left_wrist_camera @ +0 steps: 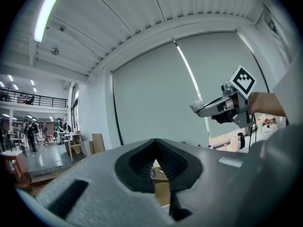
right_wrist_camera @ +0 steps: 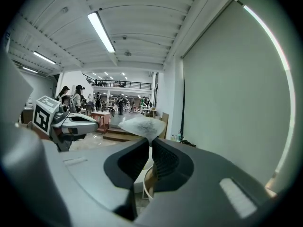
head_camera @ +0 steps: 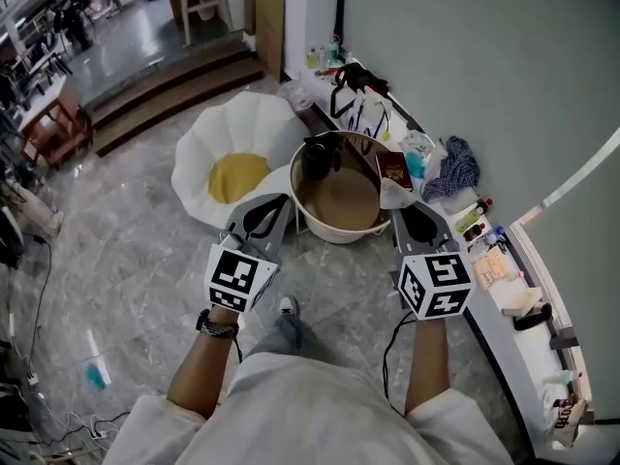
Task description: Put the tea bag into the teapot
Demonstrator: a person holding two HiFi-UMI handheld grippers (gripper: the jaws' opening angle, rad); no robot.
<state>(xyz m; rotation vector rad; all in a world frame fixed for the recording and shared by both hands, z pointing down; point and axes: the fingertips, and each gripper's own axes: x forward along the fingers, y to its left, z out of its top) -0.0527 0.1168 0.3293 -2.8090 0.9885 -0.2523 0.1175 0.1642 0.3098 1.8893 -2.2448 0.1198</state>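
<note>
A black teapot (head_camera: pixel 319 157) stands at the far left of a round beige table with a white rim (head_camera: pixel 334 232). My right gripper (head_camera: pixel 399 206) is at the table's right edge, shut on a white tea bag (head_camera: pixel 394 195). In the right gripper view the tea bag (right_wrist_camera: pixel 141 125) sticks up out of the closed jaws of my right gripper (right_wrist_camera: pixel 149 141). My left gripper (head_camera: pixel 280 201) hovers at the table's left edge, just in front of the teapot, shut with nothing in it. The left gripper view shows the right gripper (left_wrist_camera: pixel 208 109) with the tea bag (left_wrist_camera: pixel 195 107) at its tip.
A white and yellow egg-shaped cushion (head_camera: pixel 237 163) lies on the floor left of the table. A red box (head_camera: pixel 393 168) and a blue cloth (head_camera: pixel 451 169) sit behind it. A cluttered white ledge (head_camera: pixel 504 289) runs along the right wall. Steps (head_camera: pixel 165 90) rise at the far left.
</note>
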